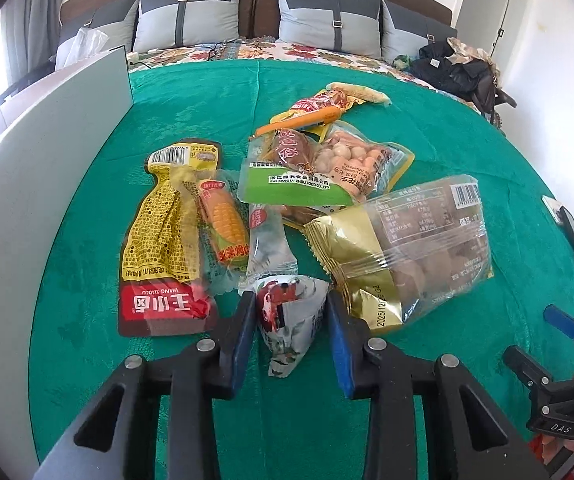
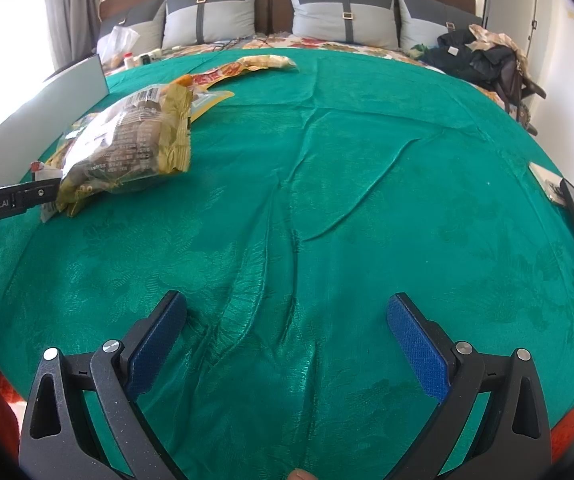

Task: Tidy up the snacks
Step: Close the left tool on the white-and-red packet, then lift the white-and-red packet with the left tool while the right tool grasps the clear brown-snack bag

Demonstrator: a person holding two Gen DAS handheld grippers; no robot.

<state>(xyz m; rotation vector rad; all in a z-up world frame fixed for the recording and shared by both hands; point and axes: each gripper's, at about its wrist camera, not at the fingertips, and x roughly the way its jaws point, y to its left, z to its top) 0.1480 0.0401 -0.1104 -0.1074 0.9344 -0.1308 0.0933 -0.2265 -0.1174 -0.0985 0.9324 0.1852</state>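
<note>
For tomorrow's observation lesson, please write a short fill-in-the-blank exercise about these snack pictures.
1. The snacks lie on a ____ cloth.
2. The left tongs have a small ____ and white packet between their pads.
3. The right tongs stand ____ with nothing between them.
4. The packet with the picture of ____ lies beside the yellow pouch.

Missing words: green; red; open; corn

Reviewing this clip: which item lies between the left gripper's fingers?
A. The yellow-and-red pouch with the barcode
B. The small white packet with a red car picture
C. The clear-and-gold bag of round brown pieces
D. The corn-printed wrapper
B: in the left wrist view the left gripper has its blue-padded fingers closed against both sides of the small white packet with a red car picture.
</note>
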